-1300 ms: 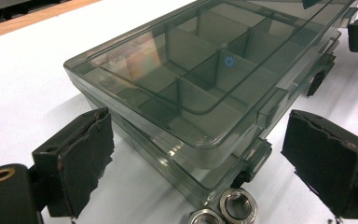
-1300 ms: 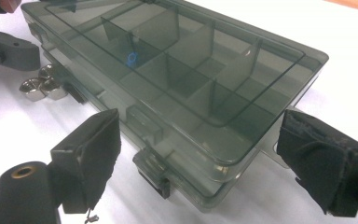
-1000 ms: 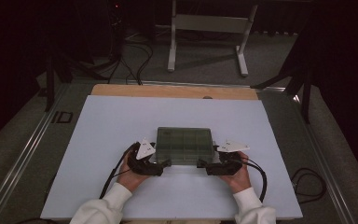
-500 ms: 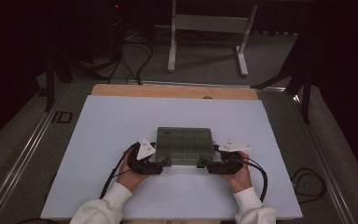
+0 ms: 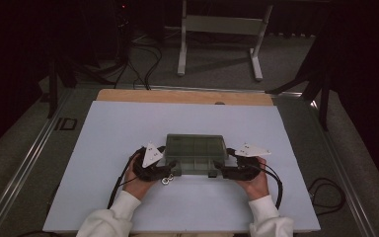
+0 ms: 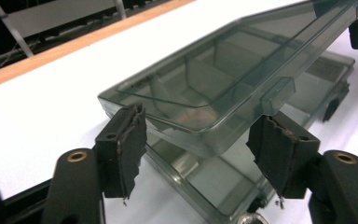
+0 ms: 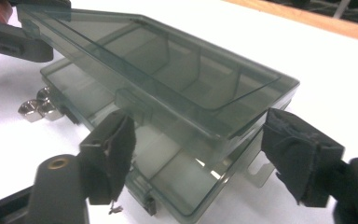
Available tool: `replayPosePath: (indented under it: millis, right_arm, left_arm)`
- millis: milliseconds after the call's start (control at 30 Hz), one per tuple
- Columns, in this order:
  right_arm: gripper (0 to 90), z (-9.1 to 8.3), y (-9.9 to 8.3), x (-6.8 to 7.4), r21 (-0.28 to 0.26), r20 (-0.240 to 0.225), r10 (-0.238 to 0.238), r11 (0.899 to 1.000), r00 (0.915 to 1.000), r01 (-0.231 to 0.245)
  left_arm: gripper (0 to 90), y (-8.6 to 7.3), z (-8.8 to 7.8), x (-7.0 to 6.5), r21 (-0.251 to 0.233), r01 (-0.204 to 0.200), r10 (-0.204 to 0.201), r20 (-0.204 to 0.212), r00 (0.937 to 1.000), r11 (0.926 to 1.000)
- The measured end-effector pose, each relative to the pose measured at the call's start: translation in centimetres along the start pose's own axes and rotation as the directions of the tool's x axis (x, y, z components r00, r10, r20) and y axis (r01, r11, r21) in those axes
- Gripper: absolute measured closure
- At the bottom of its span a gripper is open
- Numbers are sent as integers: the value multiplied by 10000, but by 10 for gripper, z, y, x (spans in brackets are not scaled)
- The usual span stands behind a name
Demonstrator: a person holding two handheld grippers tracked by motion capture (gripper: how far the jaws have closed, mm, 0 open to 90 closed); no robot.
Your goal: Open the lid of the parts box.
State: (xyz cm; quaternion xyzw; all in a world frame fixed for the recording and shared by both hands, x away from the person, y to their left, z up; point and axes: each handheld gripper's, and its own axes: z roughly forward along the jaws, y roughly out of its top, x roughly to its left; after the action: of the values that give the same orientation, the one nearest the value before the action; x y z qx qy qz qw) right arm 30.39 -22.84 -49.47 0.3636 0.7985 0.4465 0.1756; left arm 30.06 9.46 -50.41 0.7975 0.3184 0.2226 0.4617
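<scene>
Grippers (image 5: 160,168) (image 5: 227,170) at nine and three o'clock stand apart, closing around box (image 5: 196,150) lid corners; light, stiff, slippery plastic.

In the left gripper view the box lid (image 6: 205,88) runs off the top right edge. In the high view the small metal nuts (image 5: 167,180) beside the box are too small to tell apart. Both sleeves (image 5: 109,217) are cut off at the bottom edge.

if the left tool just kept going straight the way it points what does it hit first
Probably the box lid. The left tool points at the lid's raised front corner, which already sits between its open jaws, which have just been closing. The base lies just below; depth is hard to judge.
</scene>
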Motion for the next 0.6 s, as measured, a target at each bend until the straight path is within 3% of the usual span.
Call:
replayPosePath:
  millis: [400,600]
  right_arm:
    - [377,-4,14,-4,-72,339,-511,9987,9981,514]
    - [445,-4,21,-9,-225,499,-492,9985,9975,504]
  left_arm:
    - [422,10,0,5,-294,271,-275,-148,9995,9992]
    - [449,19,0,10,-454,282,-294,-269,9992,9986]
